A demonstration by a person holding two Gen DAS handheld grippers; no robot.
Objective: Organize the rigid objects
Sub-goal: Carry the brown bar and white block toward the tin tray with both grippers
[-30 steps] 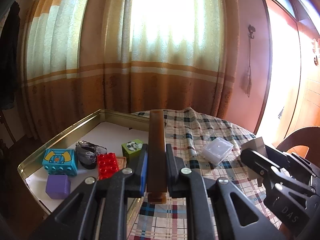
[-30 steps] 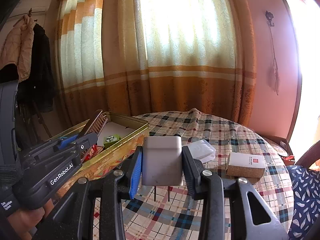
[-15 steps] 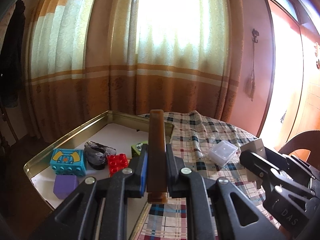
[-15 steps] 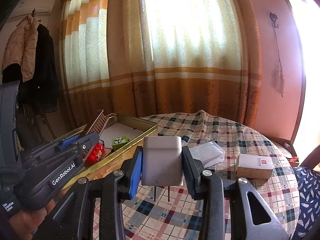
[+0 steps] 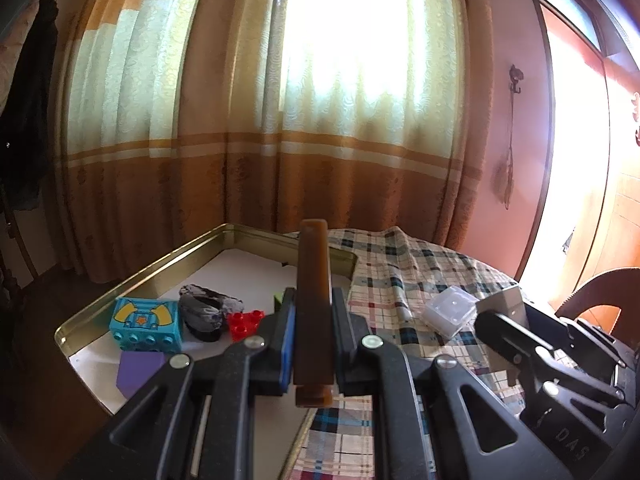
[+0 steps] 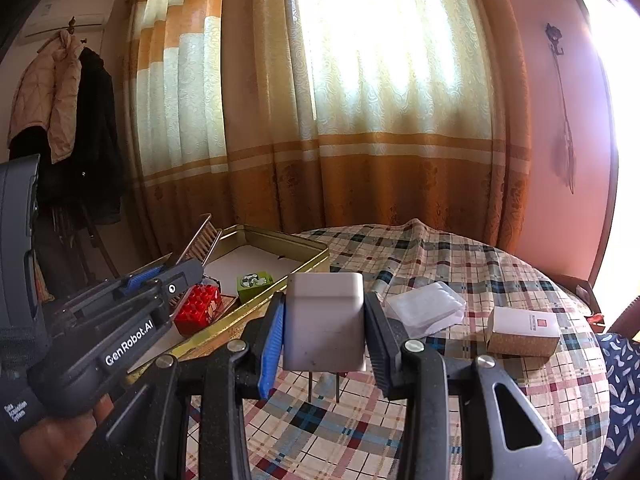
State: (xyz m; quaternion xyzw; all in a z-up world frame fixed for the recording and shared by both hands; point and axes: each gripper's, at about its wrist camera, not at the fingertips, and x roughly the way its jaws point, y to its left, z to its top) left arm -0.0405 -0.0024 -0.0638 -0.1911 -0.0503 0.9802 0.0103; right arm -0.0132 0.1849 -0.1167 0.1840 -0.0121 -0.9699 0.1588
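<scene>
Blocks [image 5: 145, 325] lie already in the tin tray [image 5: 132, 280], while left gripper [image 5: 313, 344] clamps a brown comb [image 5: 314, 300], right gripper [image 6: 325, 332] clamps a white charger [image 6: 325, 320], and two small boxes [image 6: 523, 330] wait on the tablecloth [image 6: 500, 272].

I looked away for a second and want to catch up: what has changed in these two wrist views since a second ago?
Little. Both grippers rose or tilted slightly, so the gold tin and its blocks sit lower in the left view, partly hidden behind the fingers. Nothing was gripped or released: the left gripper stays shut on the brown comb, the right gripper on the white charger. The clear case and small box lie unmoved on the plaid cloth.
</scene>
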